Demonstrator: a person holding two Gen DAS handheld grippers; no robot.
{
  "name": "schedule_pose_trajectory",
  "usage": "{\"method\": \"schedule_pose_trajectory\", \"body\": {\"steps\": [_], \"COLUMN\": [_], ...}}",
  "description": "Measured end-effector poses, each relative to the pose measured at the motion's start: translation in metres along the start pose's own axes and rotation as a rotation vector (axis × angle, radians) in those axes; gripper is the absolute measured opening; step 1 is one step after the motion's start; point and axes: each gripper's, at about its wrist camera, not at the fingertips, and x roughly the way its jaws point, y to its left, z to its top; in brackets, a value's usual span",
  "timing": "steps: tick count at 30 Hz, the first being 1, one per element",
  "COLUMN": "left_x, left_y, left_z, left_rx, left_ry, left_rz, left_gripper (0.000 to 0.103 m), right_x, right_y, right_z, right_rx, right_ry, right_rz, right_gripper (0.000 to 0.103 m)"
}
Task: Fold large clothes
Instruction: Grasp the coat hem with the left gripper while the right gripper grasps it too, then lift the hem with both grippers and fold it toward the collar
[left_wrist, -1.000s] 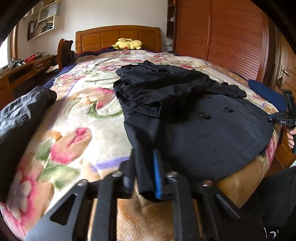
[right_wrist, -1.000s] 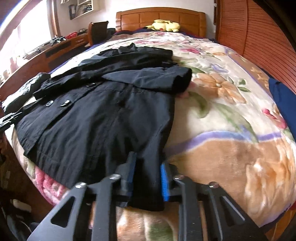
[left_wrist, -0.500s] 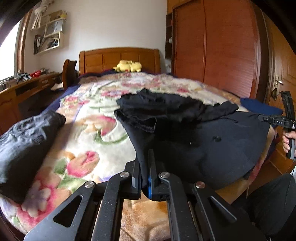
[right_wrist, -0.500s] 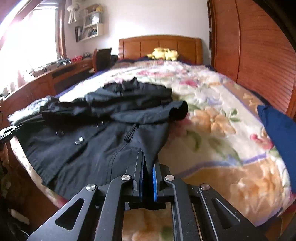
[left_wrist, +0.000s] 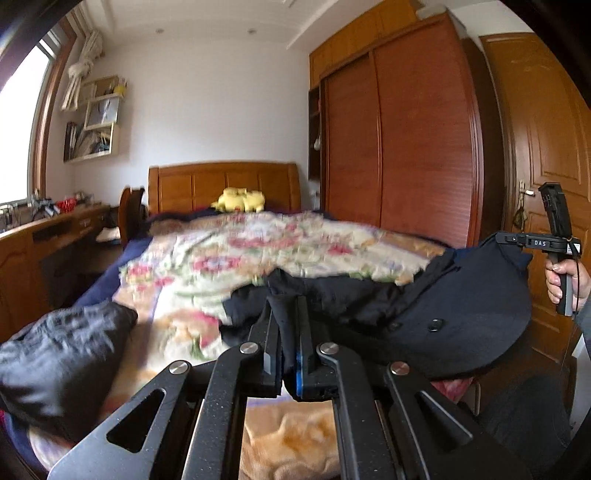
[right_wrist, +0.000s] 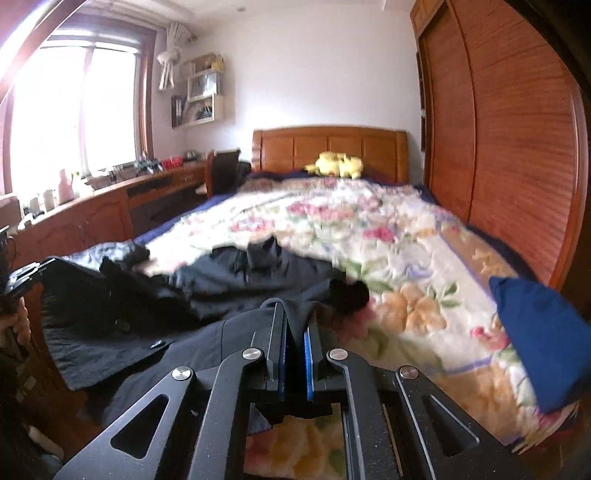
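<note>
Black coat lifted by its hem at foot edge of bed.
Bed (right_wrist: 424, 258) w/ floral blanket carries the black coat (left_wrist: 461, 314): rumpled, buttons showing, collar end bunched toward mid-bed, hem raised off foot edge. Left gripper (left_wrist: 286, 325) & right gripper (right_wrist: 294, 332) each pinched tight on hem fabric, one per corner.

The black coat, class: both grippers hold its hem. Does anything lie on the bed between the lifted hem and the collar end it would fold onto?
Nothing visible does. Both the left gripper and right gripper are shut on the black coat. Beyond the hem is only the coat's own bunched cloth; the dark garment and blue cushion lie off to either side.
</note>
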Motion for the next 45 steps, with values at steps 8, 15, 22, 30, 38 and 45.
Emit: {"method": "schedule_pose_trajectory", "body": {"steps": [8,15,22,30,38,45], "left_x": [0.064,0.142,0.211,0.290,0.351,0.385], "left_y": [0.022,0.046,0.074,0.099,0.117,0.113], "left_z": [0.014,0.004,0.021,0.046,0.046,0.029], "left_rx": [-0.012,-0.047,-0.036,-0.039,-0.036,-0.003], "left_ry": [0.016,0.099,0.137,0.186,0.267,0.377], "left_rz": [0.046,0.119,0.196,0.252,0.336,0.345], "left_gripper": [0.005,0.005,0.005,0.005,0.005,0.005], "right_x": [0.033,0.139,0.235,0.299,0.351,0.383], "right_y": [-0.024,-0.032,-0.034,-0.038,-0.022,0.007], "right_z": [0.014,0.040,0.070,0.099,0.119,0.111], "right_rx": [-0.034,-0.030,-0.056,-0.065,-0.080,-0.083], "right_ry": [0.020,0.074,0.136,0.166,0.176,0.222], "right_rz": [-0.020,0.000,-0.057,-0.147,-0.233,-0.279], "right_gripper": [0.007,0.007,0.007,0.007,0.007,0.007]}}
